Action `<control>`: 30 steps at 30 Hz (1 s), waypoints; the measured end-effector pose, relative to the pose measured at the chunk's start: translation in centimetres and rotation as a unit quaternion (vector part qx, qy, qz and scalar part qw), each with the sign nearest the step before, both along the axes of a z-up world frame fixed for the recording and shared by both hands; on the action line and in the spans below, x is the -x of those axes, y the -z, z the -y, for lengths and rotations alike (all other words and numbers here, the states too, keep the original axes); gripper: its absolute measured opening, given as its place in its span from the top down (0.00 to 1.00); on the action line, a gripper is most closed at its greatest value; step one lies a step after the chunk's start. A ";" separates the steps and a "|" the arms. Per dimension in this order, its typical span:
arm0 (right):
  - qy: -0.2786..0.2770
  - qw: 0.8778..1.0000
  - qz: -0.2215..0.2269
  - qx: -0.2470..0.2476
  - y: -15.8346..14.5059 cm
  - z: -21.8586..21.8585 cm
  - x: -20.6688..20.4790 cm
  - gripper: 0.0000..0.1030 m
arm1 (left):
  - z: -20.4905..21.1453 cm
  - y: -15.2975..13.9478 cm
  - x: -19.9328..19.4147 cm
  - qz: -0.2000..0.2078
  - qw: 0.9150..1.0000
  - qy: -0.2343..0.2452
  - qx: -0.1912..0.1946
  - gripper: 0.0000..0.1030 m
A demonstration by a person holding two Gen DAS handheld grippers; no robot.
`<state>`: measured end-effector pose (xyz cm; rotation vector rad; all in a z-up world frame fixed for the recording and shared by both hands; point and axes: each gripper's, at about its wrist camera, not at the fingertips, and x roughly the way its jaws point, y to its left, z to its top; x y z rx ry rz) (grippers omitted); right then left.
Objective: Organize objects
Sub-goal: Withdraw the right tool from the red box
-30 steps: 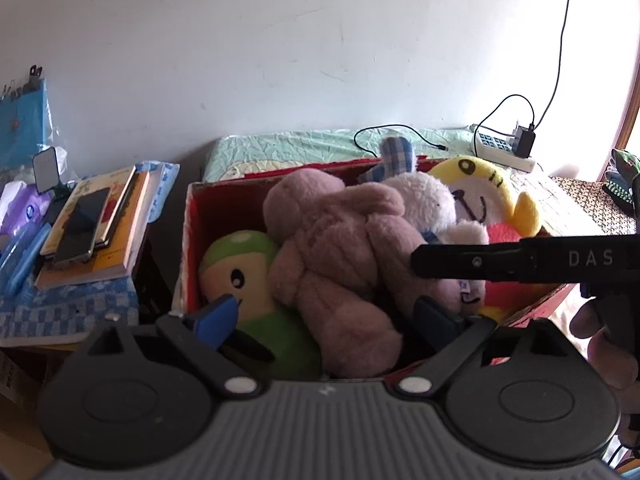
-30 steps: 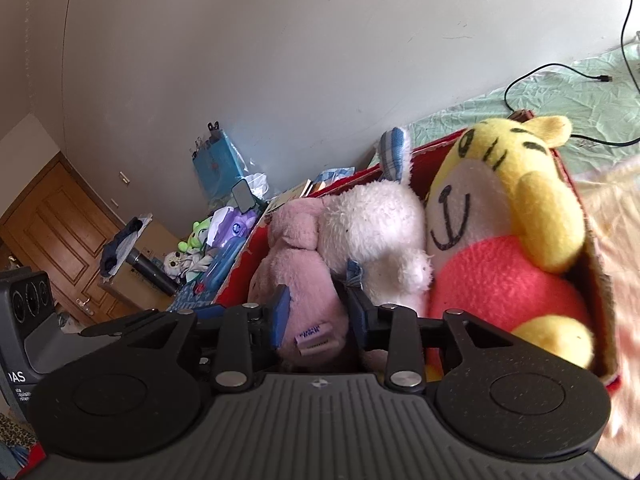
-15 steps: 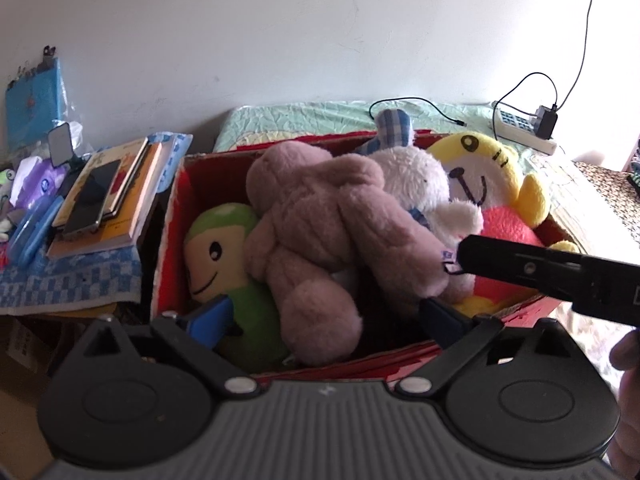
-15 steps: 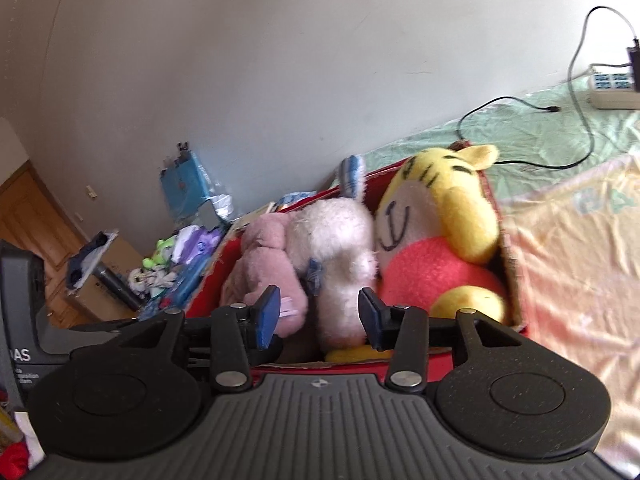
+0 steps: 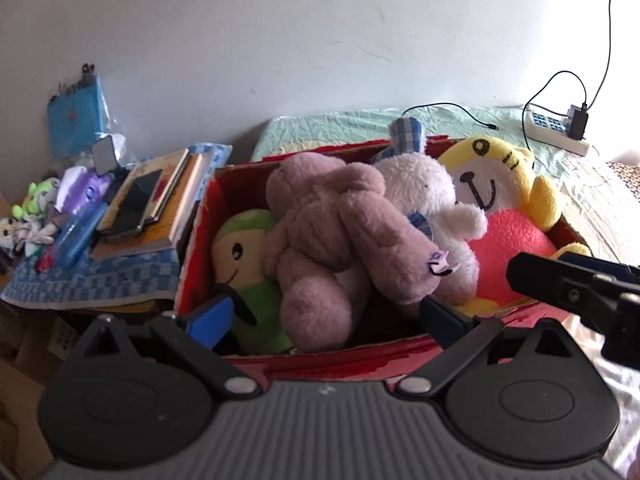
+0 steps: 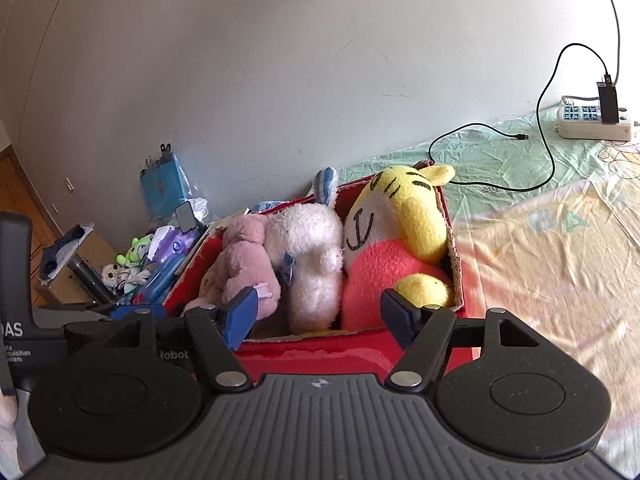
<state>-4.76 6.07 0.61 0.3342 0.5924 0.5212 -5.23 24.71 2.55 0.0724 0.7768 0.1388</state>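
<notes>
Plain pale wall, bed sheet (pastel, wrinkled), wooden door at left

**Free room and obstacles around the toy box**

Four plush toys are filling the red box wall to wall: green plush, pink plush, white plush and yellow plush are pressing together, leaving no gap. The stack of books and clutter are crowding the box's left side. The bedsheet to its right is lying bare, offering passage; only the black cable and power strip are occupying its far edge by the wall.
</notes>
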 end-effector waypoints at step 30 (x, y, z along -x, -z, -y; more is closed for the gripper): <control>0.094 0.988 -0.096 0.081 2.6 16.0 0.2 0.31 | 18.6 1.9 1.9 -0.089 0.995 0.035 0.019 0.02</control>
